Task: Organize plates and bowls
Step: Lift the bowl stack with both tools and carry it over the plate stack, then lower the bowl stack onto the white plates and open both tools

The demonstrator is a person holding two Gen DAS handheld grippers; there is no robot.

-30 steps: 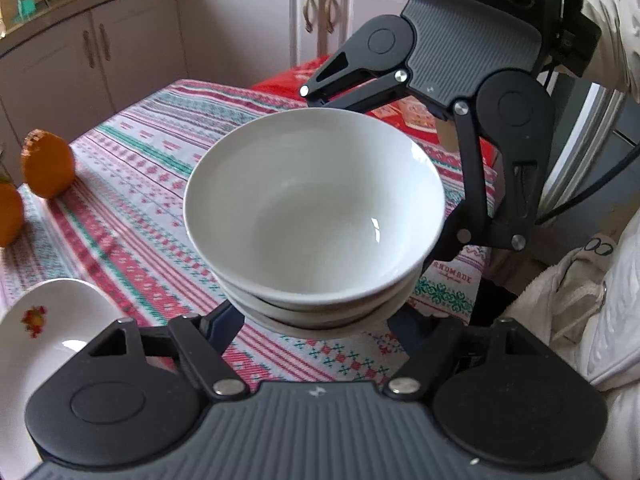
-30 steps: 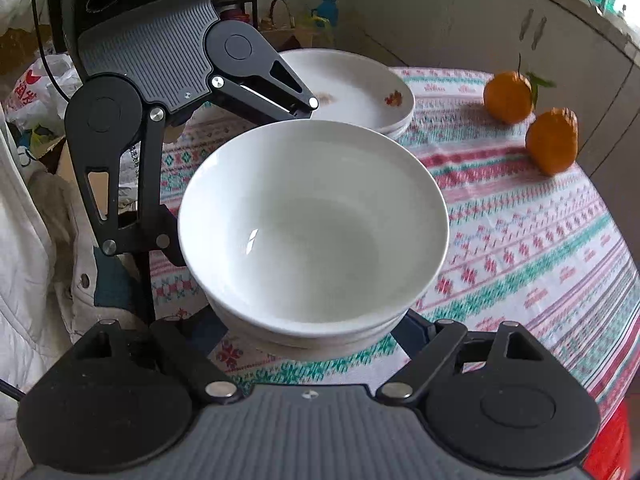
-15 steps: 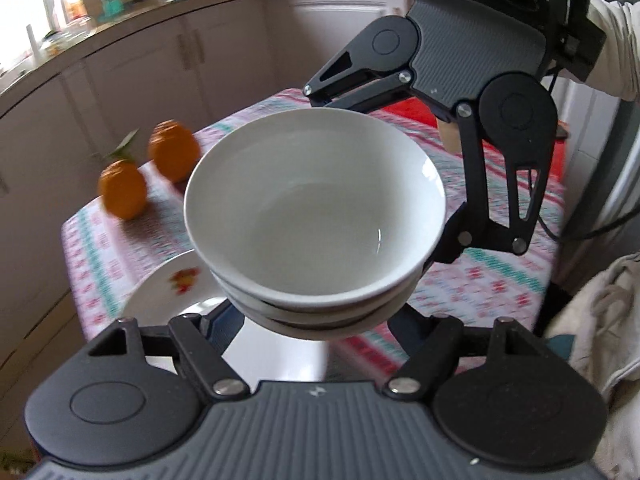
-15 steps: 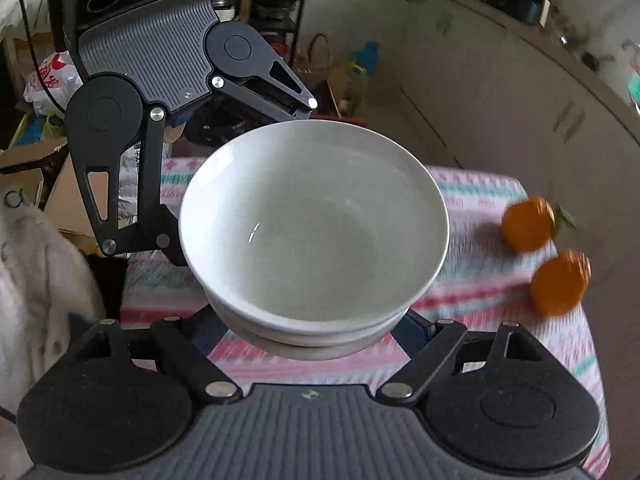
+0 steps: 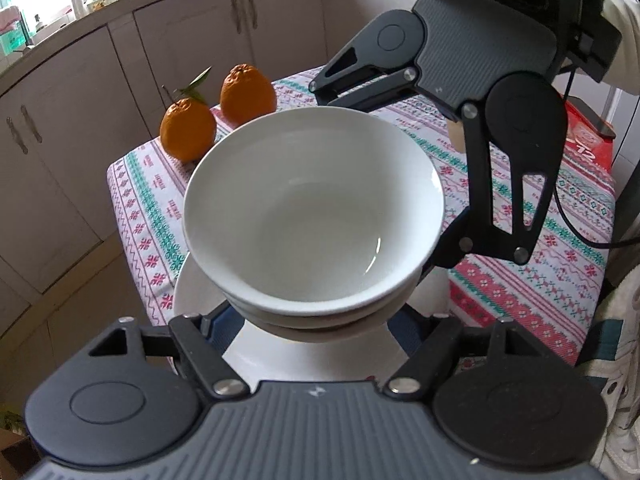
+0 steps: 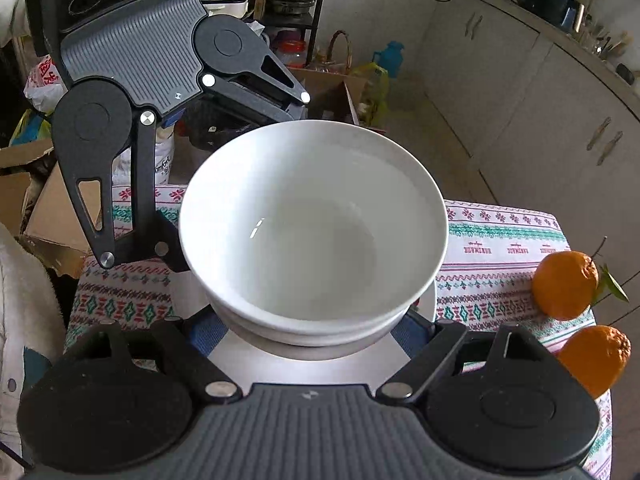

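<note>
A stack of white bowls (image 5: 316, 220) is held between my two grippers, which face each other; it also shows in the right wrist view (image 6: 312, 228). My left gripper (image 5: 308, 320) has its jaws spread wide around the stack's near side, fingertips hidden under it. My right gripper (image 6: 312, 328) holds the opposite side the same way and shows across the stack in the left wrist view (image 5: 472, 128). The stack hangs right above a white plate stack (image 5: 304, 354), also in the right wrist view (image 6: 304, 364), on the patterned tablecloth (image 5: 520, 208).
Two oranges (image 5: 218, 110) sit at the table's far corner, at the right edge in the right wrist view (image 6: 576, 304). Kitchen cabinets (image 5: 72, 128) stand beyond. A red box (image 5: 588, 136) lies past the table. Cardboard boxes and clutter (image 6: 44, 200) sit on the floor.
Both grippers have carried the bowl stack sideways across the table, from over bare cloth to directly above the white plates. The grip on the stack has not changed.
</note>
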